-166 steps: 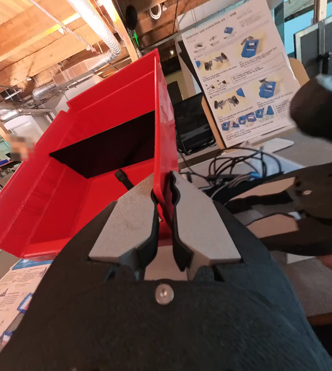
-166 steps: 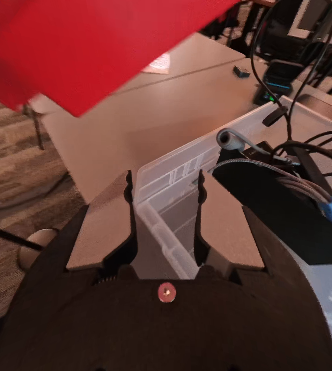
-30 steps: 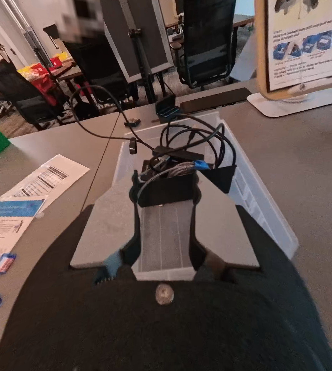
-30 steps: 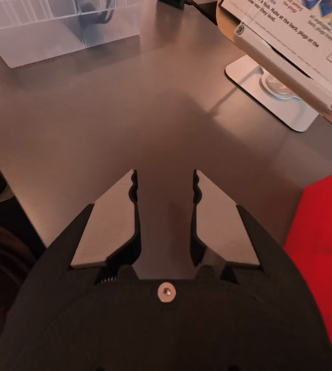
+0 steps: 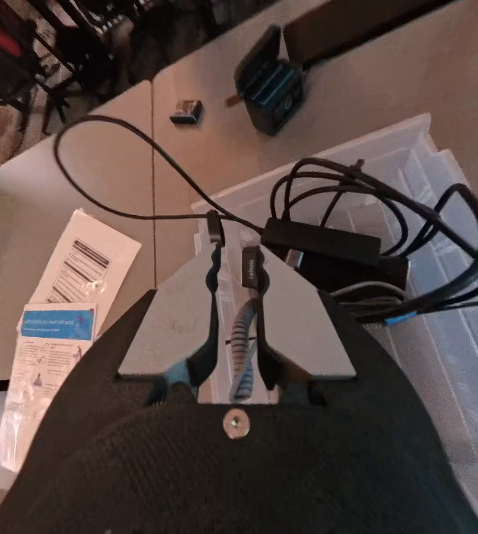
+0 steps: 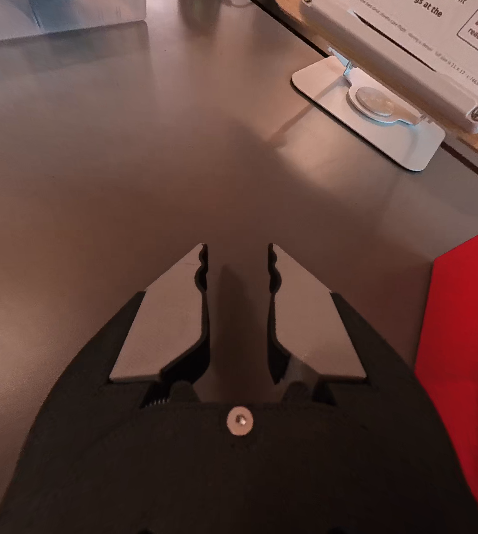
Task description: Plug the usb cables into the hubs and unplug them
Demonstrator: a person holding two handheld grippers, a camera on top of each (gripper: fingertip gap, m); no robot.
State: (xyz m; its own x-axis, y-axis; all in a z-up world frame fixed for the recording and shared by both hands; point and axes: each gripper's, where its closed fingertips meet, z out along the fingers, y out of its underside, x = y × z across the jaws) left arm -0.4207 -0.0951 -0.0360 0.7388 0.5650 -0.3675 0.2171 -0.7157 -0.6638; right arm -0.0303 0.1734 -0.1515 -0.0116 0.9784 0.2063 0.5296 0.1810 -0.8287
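Observation:
In the left wrist view a clear plastic bin holds a black usb hub on top of a black box, with a tangle of black cables. My left gripper is low over the bin's near left end. A dark grey usb plug on a braided grey cable lies between its fingers, against the right finger. A gap shows on the plug's left side. My right gripper is open and empty above bare table.
Another black plug hangs over the bin's left rim on a looping cable. Papers lie left of the bin. A black case and a small black block stand behind it. A red bin and a sign stand are near my right gripper. Some 50 centimeters of space lies between my two pairs of fingers. The right gripper is farther from the black case, some 55 centimeters, than the left, some 25 centimeters.
My left gripper let go of the red bin earlier. Over the last second it dropped closer to the clear bin and its jaws narrowed around the grey plug. My right gripper shifted slightly toward the stand.

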